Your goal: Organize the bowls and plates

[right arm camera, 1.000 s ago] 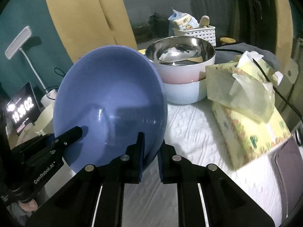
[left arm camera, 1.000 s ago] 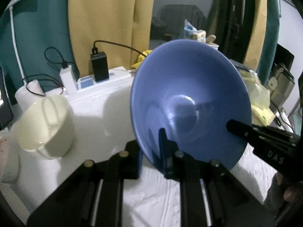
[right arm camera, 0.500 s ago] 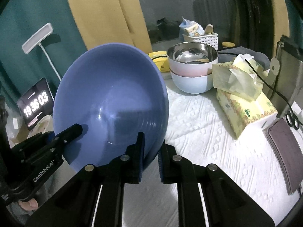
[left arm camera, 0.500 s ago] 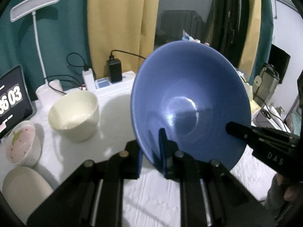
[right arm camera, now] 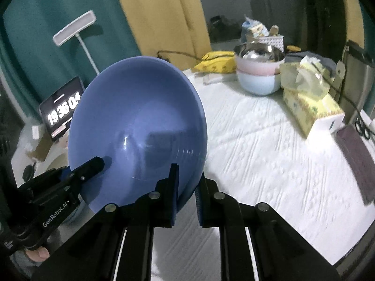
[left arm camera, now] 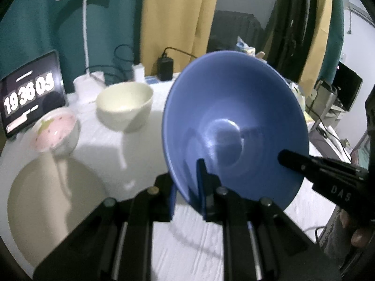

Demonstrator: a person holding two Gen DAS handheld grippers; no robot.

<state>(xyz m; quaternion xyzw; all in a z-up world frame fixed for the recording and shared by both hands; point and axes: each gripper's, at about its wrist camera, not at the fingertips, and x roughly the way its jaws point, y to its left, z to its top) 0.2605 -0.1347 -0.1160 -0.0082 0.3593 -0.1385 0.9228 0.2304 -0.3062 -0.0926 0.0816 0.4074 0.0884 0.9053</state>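
You have the blue bowl (left arm camera: 234, 126) pinched between both claws, tipped up on edge above the white table (right arm camera: 269, 164). Your left claw (left arm camera: 187, 187) is clamped on the lower left rim: one finger lies inside the bowl, the other is behind the wall and mostly hidden. Your right claw (right arm camera: 187, 187) is clamped on the opposite rim in the same way, one finger inside and one outside. In the left view the right claw comes in from the right edge, its tip on the inner wall; the rest of it is cut off.

The bowl fills the middle of both views and hides much of the table behind it. In the left view you can see a cream bowl (left arm camera: 124, 105), a pink strawberry-patterned bowl (left arm camera: 56, 131) and, lower left, a beige plate (left arm camera: 51, 206) that is blurred and cut by the lens edge. A clock screen (left arm camera: 30, 93) stands at the far left beside a lamp (left arm camera: 85, 23).

In the right view, a steel bowl (right arm camera: 257, 53) sits nested in a pink one atop a pale blue one at the far side of the table, with a tissue box (right arm camera: 311, 103) just beside the stack. A dark flat thing (right arm camera: 358, 159) at the right edge is blurred; you cannot tell what it is. A fingertip (right arm camera: 38, 254) shows lower left, under the left claw's body.
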